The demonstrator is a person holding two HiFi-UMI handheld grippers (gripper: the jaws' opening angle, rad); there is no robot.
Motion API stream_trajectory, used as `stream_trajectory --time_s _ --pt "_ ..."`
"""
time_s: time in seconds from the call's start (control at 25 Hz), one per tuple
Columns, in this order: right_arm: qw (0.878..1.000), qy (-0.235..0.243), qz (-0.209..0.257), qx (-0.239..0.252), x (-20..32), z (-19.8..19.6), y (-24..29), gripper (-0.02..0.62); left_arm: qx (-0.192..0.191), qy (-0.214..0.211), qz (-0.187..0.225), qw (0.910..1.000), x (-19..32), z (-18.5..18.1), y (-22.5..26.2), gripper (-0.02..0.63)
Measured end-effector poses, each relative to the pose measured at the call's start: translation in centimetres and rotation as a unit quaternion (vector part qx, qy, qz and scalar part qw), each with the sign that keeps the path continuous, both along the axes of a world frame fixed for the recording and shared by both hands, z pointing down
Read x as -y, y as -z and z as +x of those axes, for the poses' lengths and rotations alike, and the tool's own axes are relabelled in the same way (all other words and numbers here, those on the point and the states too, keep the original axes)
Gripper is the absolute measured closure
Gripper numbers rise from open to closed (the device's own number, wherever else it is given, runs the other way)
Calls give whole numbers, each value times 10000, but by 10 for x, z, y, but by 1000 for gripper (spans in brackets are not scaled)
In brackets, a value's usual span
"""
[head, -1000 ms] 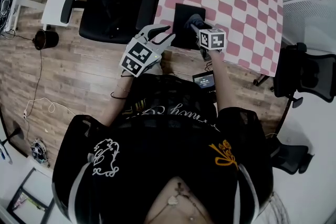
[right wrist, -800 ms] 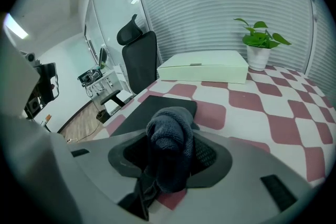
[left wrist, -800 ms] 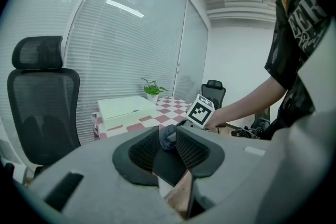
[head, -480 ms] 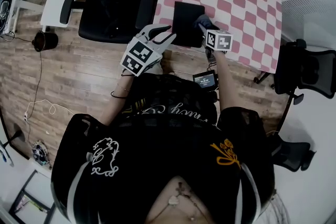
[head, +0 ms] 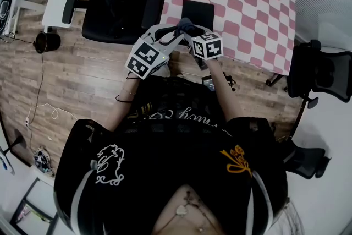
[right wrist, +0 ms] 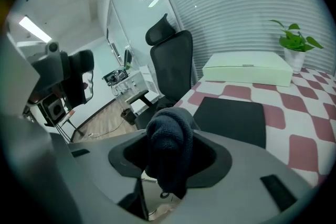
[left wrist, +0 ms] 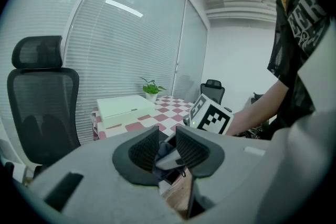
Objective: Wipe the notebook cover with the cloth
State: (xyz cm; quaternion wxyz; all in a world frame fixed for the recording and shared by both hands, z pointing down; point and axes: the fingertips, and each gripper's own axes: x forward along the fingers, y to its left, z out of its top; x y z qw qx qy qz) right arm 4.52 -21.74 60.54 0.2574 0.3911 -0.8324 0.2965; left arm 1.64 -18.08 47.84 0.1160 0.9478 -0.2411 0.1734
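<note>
Right claw is pressed together on the dark cloth, which bunches up over the jaw tips and hangs down a little below them. Left claw has its jaws standing slightly apart; the cloth and the tip of the other claw show in the gap, and whether the pads touch them cannot be told.

The step in hand looks like getting the cloth onto the cover for a stroke. To do it well, lower the bunched end until it flattens on the notebook, press only lightly, and drag it in straight overlapping passes from one edge across to the other. Keep the pinch firm so that the drag does not pull the cloth out of the jaws. The notebook lies loose on the checked counter and may slide, so the left claw would do best steadying a near corner, kept out of the cloth's path.

In the right gripper view the black notebook lies flat in the middle right of the frame, ahead of the cloth and apart from it, with nothing on it. In the head view the cloth sits at the notebook's lower left corner, by the counter's near edge
</note>
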Motion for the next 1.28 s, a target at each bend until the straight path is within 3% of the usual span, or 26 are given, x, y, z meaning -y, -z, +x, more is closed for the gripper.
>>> stream_trajectory --time_s 0.2,0.48,0.84,1.28 --pt "9979 538 -152 -337 -18 -25 -23 426 -4 42 -2 10000 0 0 0 508" --pt "9980 524 -144 -317 -20 -19 -27 426 31 70 -37 10000 -2 -4 -2 508" --pt "9991 275 -193 -275 -27 23 -28 426 41 5 -65 10000 -2 3 -3 508" --pt "9972 -660 -224 -281 -38 107 -26 426 -21 -273 -57 9996 -16 32 -1 508"
